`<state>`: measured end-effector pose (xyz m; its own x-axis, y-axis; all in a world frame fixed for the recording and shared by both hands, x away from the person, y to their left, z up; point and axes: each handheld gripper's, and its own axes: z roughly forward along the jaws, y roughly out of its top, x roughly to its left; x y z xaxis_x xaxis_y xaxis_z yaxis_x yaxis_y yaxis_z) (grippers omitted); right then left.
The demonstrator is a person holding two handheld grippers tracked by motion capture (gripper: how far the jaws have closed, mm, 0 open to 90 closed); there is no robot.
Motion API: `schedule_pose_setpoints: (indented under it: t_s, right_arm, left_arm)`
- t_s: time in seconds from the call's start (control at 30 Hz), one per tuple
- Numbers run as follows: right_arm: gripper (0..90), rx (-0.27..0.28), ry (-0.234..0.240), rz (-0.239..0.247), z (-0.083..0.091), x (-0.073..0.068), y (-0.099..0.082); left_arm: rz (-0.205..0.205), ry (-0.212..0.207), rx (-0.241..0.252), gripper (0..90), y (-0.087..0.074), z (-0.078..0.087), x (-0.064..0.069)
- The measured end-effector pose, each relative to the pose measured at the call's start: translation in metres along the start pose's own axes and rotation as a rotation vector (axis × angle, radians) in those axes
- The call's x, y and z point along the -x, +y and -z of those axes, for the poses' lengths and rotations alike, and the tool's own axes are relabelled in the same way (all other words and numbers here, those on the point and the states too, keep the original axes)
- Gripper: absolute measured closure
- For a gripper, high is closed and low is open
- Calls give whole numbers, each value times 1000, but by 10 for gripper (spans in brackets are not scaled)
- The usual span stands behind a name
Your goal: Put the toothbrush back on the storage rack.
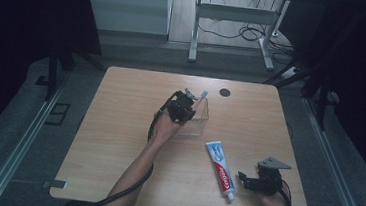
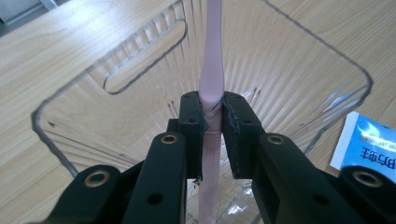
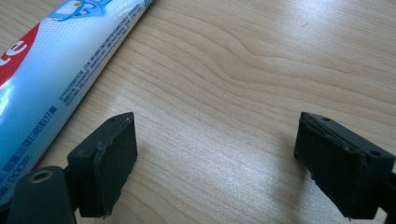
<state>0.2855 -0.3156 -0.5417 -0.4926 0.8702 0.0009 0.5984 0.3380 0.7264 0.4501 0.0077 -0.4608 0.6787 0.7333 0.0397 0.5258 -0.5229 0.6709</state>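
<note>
Left tongs [image 2: 213,122] grip pink toothbrush [image 2: 210,70] over clear container [image 2: 140,60]

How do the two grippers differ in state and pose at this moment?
The left gripper is shut on a pink toothbrush over the clear holder; the right gripper is open and holds nothing. The left is out at mid-table; the right sits near the front edge, beside the toothpaste. Both have black jaws.

Your wooden worktop [image 1: 118,127] has a dark round hole [image 1: 225,92] near its far edge. Beyond it you see a grey metal frame [image 1: 233,17] on the floor, with black cables [image 1: 247,33] trailing under it.
</note>
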Motion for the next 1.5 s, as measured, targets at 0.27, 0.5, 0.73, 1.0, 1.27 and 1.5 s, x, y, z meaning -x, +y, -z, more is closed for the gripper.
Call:
schedule_pose_setpoints:
  t_s: [0.27,0.5,0.73,1.0,1.27,1.5]
  right_arm:
    - [129,0,1,1,0,0,0]
    - [129,0,1,1,0,0,0]
    - [129,0,2,1,0,0,0]
    - [129,1,1,2,0,0,0]
    - [129,0,1,0,0,0,0]
    - [129,0,0,0,0,0,0]
  left_arm:
    - [3,7,-8,724,-1,-1,-1]
    - [8,13,8,636,0,0,0]
    - [15,5,31,519,1,5,0]
    - [40,-39,74,374,2,18,2]
    - [26,-77,94,238,3,33,5]
    - [24,-85,98,188,1,46,7]
